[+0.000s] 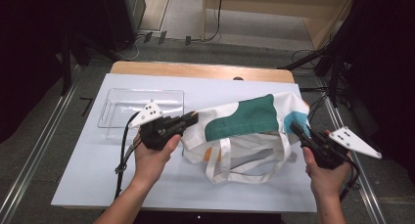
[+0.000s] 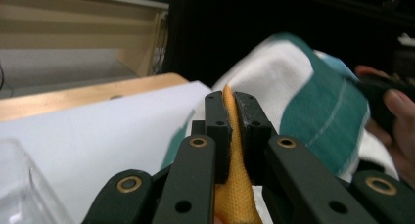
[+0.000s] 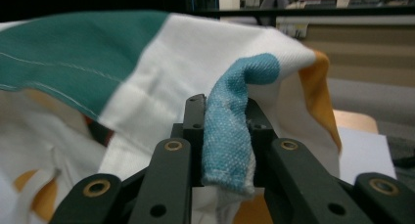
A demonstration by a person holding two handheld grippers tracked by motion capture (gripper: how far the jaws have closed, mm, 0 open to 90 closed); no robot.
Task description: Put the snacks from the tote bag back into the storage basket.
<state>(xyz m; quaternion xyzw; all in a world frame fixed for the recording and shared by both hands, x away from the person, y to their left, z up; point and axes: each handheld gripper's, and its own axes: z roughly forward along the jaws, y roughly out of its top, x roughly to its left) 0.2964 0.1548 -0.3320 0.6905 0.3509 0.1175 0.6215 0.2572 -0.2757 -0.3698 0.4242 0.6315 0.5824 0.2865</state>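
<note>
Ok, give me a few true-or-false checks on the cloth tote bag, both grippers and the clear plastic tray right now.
1. The left gripper is shut on an orange part of the white, teal and orange cloth tote bag. True.
2. The right gripper stands open, clear of the bag. False: its jaws pinch a fold of light blue fabric at the bag's edge.
3. The clear rectangular plastic tray sits on the white table cover left of the bag. True.
4. The bag lies inside the tray. False: it is stretched between the two grippers beside the tray.
5. The bag's white handles hang toward the person. True.
</note>
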